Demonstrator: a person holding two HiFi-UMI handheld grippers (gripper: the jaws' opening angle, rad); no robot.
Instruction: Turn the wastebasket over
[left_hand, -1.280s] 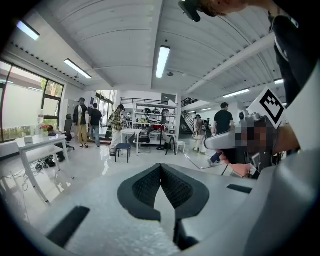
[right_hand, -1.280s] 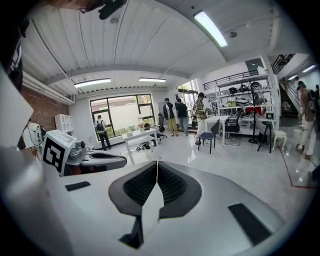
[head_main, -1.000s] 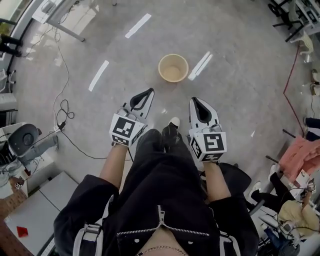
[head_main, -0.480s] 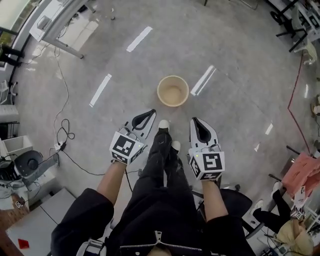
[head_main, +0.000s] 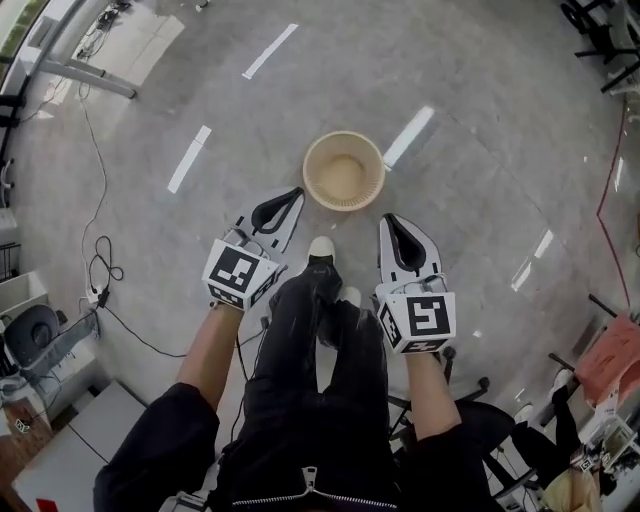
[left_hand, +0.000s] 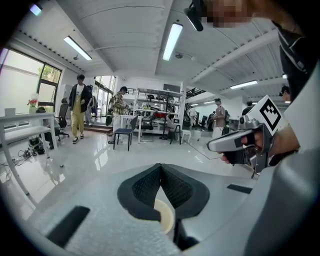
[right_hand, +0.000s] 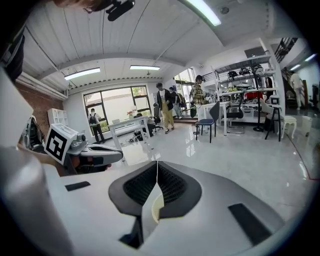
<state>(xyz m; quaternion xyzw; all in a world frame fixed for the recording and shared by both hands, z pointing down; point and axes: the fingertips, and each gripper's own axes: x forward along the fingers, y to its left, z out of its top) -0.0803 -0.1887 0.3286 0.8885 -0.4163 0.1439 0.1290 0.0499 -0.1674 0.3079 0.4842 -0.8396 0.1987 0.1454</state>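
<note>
A beige wastebasket (head_main: 344, 170) stands upright on the grey floor, its open mouth facing up. My left gripper (head_main: 296, 193) hangs just to its lower left, jaws shut and empty. On the other side, my right gripper (head_main: 389, 219) sits below and right of the basket, also shut with nothing held. Neither one touches the basket. In the left gripper view the dark pads (left_hand: 145, 187) meet, and a sliver of the basket's rim (left_hand: 167, 216) shows beneath them. The right gripper view shows the same pale rim (right_hand: 157, 208) under its closed pads (right_hand: 172, 185).
My legs and a white shoe (head_main: 321, 247) stand between the grippers, just short of the basket. A black cable (head_main: 100, 262) trails across the floor at left, near a chair (head_main: 35, 335). A desk leg (head_main: 85, 72) is at top left. Several people (left_hand: 77, 107) stand far off.
Both grippers have sunk toward the floor and come closer to the wastebasket, which now looks larger in the head view. Both stayed shut.
</note>
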